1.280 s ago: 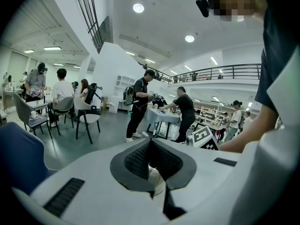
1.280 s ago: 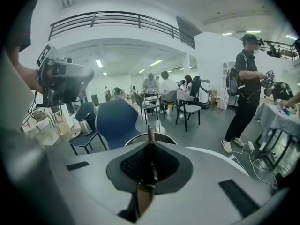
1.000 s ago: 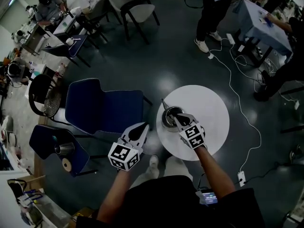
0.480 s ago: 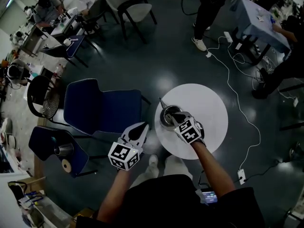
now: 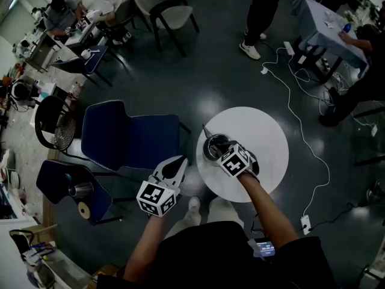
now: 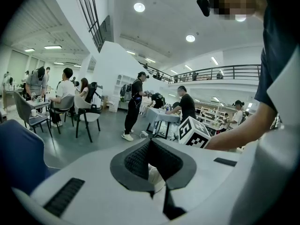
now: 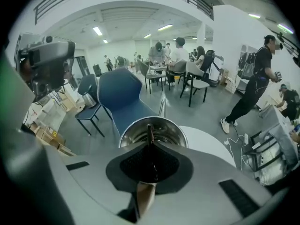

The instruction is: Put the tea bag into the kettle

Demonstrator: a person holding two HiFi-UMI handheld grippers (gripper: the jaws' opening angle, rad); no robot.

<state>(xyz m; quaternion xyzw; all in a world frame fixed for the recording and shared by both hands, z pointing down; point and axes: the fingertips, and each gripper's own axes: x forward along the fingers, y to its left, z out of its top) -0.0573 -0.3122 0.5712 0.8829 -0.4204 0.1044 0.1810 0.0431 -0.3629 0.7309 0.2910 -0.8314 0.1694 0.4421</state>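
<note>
White round table right of centre in head view; blue chair to its left. Steel kettle at table's left edge, mouth open. My right gripper directly over kettle mouth, jaws pressed together on tea bag, seen edge-on above opening. My left gripper off table, lower left, jaws together, holding nothing.

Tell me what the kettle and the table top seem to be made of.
Kettle: looks like bare metal, probably stainless steel. Its inner wall is silvery and shiny, with bright reflections.
Table top: smooth, matte white and round, with no grain or gloss showing. It could be laminate or painted board; the look leaves that open.
</note>
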